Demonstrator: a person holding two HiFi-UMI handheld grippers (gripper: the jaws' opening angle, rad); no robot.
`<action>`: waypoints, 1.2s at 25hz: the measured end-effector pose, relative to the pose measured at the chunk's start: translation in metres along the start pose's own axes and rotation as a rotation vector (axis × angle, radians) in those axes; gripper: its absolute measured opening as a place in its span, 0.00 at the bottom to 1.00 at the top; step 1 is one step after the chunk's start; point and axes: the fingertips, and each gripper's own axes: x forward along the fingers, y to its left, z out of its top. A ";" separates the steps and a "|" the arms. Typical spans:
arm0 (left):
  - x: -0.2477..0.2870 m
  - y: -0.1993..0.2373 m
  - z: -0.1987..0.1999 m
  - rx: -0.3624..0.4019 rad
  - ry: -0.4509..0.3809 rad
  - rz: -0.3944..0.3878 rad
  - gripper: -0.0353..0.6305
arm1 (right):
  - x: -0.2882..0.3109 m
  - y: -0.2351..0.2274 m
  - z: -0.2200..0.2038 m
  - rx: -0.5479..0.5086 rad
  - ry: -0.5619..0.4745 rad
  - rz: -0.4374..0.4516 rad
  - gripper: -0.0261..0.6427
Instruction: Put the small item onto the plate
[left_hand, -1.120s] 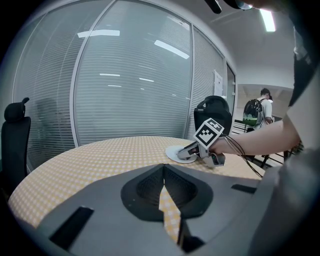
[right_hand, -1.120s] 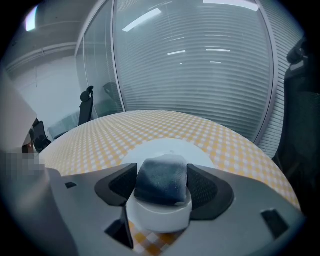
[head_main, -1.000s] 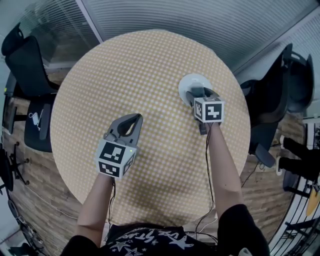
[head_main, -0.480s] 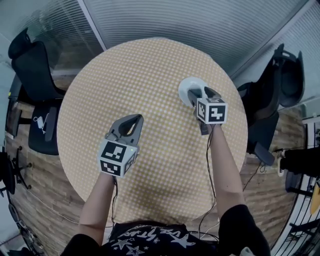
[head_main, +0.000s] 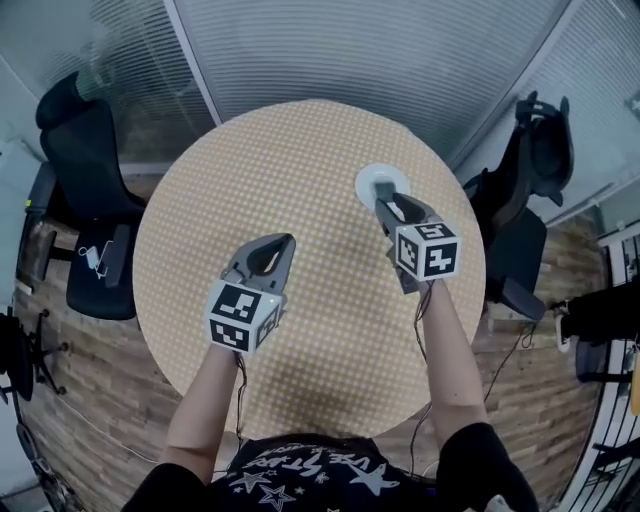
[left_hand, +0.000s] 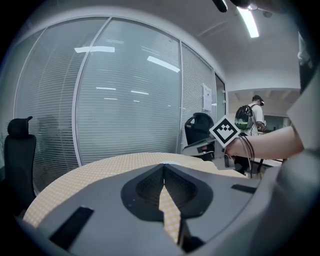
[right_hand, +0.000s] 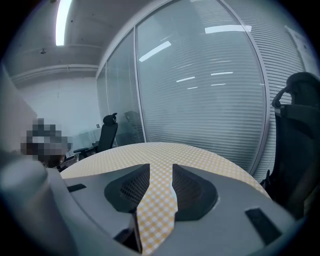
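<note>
Now | 1 plate (head_main: 374, 180) | 2 grippers: left gripper (head_main: 287, 241) closed; right gripper (head_main: 384, 201) empty, half-open, just been closing

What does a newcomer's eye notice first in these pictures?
The round table in yellow check fills the head view's middle. Above it are two grey grippers: the left gripper shut, the right gripper near the white plate at the table's far right; its open, empty jaws have just been closing.
</note>
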 end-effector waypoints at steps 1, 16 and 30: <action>-0.007 -0.001 0.003 0.002 -0.011 -0.002 0.06 | -0.008 0.007 0.000 0.001 -0.008 0.002 0.25; -0.137 -0.040 0.002 -0.015 -0.123 -0.053 0.06 | -0.135 0.125 -0.009 -0.045 -0.079 -0.018 0.10; -0.283 -0.067 -0.020 0.025 -0.205 -0.176 0.06 | -0.250 0.281 -0.032 0.046 -0.214 -0.057 0.10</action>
